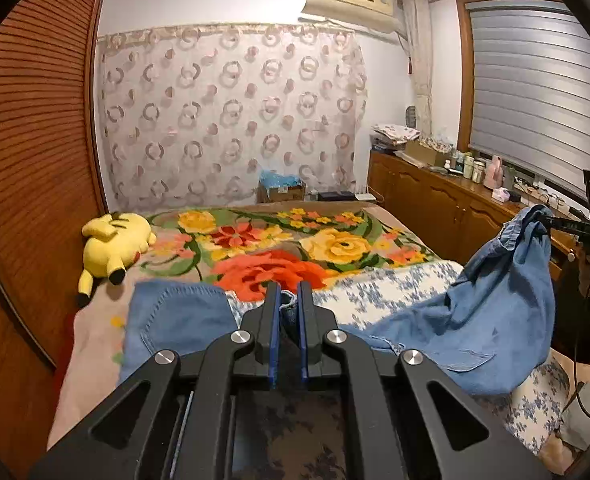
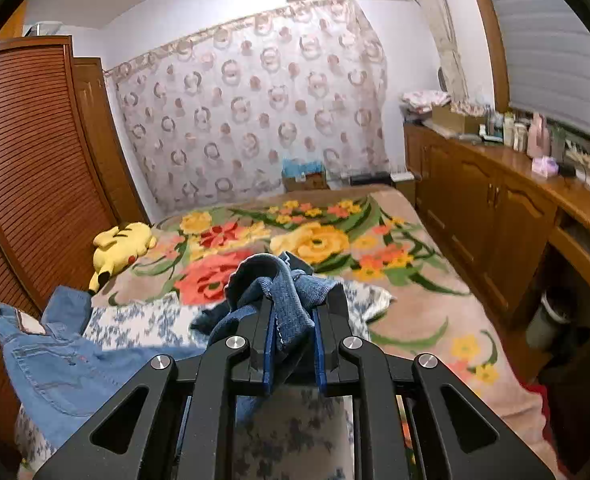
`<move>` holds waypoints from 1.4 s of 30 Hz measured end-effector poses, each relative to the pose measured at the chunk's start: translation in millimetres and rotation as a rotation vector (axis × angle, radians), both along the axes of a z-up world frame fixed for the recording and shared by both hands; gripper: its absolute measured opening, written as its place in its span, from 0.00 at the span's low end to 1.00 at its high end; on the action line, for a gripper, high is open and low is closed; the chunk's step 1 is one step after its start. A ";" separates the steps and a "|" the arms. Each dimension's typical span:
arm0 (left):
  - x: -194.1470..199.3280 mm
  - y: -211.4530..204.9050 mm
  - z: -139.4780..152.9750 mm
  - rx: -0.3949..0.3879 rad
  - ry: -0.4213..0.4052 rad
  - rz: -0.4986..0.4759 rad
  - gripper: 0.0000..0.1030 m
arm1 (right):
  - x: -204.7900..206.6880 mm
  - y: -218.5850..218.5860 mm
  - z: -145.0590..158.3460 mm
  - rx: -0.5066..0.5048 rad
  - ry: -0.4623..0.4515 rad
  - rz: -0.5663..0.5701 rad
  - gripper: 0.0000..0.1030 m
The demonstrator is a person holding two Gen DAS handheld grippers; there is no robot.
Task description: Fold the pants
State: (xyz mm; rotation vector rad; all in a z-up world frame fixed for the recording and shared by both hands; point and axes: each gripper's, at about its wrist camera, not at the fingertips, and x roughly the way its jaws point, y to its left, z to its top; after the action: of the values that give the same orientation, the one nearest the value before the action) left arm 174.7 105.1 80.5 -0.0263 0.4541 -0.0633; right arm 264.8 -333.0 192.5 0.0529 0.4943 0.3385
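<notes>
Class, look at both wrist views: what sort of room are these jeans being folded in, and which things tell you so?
Most likely a home bedroom: a bed with a floral blanket, a yellow plush toy lying on it, and a louvred wooden wardrobe beside it.

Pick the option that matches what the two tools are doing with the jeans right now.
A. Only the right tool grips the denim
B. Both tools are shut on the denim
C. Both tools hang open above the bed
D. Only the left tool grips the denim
B: the left tool pinches an edge of the jeans between its blue pads, and the right tool has bunched denim clamped between its fingers.
</notes>
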 end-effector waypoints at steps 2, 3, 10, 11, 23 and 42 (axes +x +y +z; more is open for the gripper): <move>7.0 2.8 9.0 0.009 -0.010 0.001 0.09 | 7.3 4.8 10.7 0.003 -0.020 0.009 0.14; 10.4 3.2 16.2 0.015 -0.019 0.003 0.08 | 11.8 9.6 15.3 -0.001 -0.028 0.013 0.14; -4.0 13.6 54.6 0.056 -0.116 0.035 0.08 | -2.2 28.3 34.2 -0.005 -0.106 0.060 0.14; -11.5 17.1 55.2 0.056 -0.122 0.042 0.08 | -8.5 27.5 31.5 -0.003 -0.104 0.067 0.14; -105.9 60.1 -55.9 -0.022 0.032 0.157 0.08 | -97.2 1.6 -100.7 -0.038 0.096 0.149 0.14; -180.1 55.7 -77.8 -0.041 0.020 0.170 0.08 | -171.8 -22.4 -126.1 -0.039 0.125 0.144 0.14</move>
State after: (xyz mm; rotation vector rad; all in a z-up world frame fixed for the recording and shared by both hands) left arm -5.4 160.8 2.6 -0.1053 0.4689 0.0946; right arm 93.0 -355.4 66.4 0.0004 0.6305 0.4687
